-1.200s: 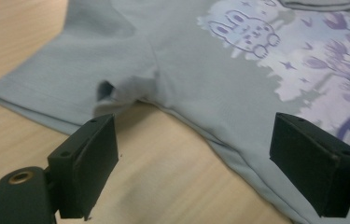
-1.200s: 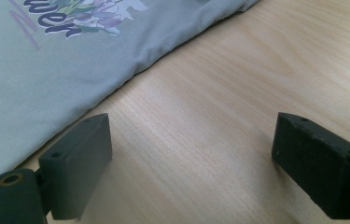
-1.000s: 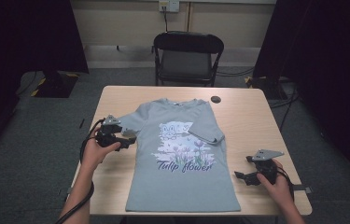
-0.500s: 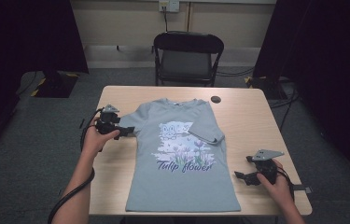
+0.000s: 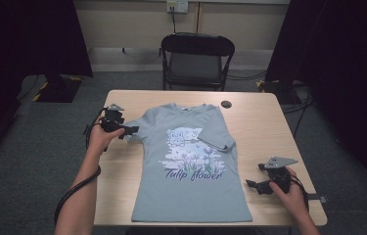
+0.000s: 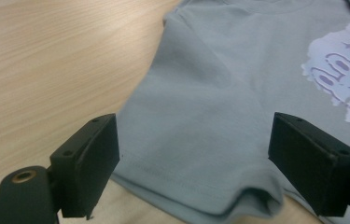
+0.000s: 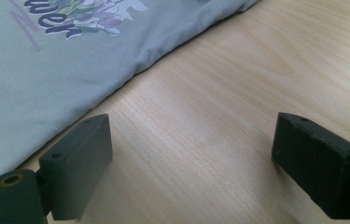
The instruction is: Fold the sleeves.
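Observation:
A grey-blue T-shirt printed with "Tulip flower" lies flat on the wooden table, neck toward the far side. Its right sleeve is folded inward over the chest. My left gripper stands open at the shirt's left sleeve, whose hem lies between the spread jaws in the left gripper view. My right gripper rests open near the table's front right, just off the shirt's side edge, with bare wood between its jaws.
A small dark round object lies on the table beyond the shirt's collar. A black folding chair stands behind the far edge. Cables trail from both grippers along the forearms. Bare wood spreads right of the shirt.
My left gripper has moved away from me along the shirt's left side, up to the sleeve. The right gripper has stayed in place.

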### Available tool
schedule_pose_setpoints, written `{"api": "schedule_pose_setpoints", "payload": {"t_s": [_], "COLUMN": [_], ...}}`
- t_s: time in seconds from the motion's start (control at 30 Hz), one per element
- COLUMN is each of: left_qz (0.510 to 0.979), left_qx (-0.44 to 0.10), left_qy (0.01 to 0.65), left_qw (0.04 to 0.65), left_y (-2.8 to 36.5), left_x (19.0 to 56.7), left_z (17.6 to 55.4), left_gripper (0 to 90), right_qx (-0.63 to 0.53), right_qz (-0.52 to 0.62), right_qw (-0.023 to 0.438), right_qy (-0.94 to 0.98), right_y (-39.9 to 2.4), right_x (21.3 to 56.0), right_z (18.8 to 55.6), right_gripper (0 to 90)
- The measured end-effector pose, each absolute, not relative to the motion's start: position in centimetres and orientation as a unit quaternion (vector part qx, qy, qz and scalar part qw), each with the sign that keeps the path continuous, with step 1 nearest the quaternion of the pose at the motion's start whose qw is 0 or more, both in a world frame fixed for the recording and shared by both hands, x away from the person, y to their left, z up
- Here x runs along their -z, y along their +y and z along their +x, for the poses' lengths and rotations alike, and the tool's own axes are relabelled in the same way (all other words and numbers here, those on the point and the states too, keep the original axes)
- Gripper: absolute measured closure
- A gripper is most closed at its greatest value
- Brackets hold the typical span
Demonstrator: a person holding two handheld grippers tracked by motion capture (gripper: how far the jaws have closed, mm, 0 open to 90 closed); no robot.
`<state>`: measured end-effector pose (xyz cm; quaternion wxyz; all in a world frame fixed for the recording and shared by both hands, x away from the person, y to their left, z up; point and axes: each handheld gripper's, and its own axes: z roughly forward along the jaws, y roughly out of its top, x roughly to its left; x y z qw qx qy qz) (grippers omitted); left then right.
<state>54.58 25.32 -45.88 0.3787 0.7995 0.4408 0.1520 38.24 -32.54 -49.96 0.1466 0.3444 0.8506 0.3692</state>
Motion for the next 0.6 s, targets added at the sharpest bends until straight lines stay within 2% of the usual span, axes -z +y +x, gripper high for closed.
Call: {"api": "schedule_pose_setpoints", "payload": {"t_s": [0.6], "left_qz": [0.801], "left_qx": [-0.195], "left_qy": [0.465], "left_qw": [0.322], "left_y": [27.1], "left_x": [47.8], "left_z": [57.6], "left_gripper": [31.8], "right_qx": [-0.367], "right_qz": [0.346], "right_qw": [0.148], "right_qy": [0.851], "right_y": [-32.5], "right_x": [50.0], "right_z": [38.2], "right_gripper": [11.2]}}
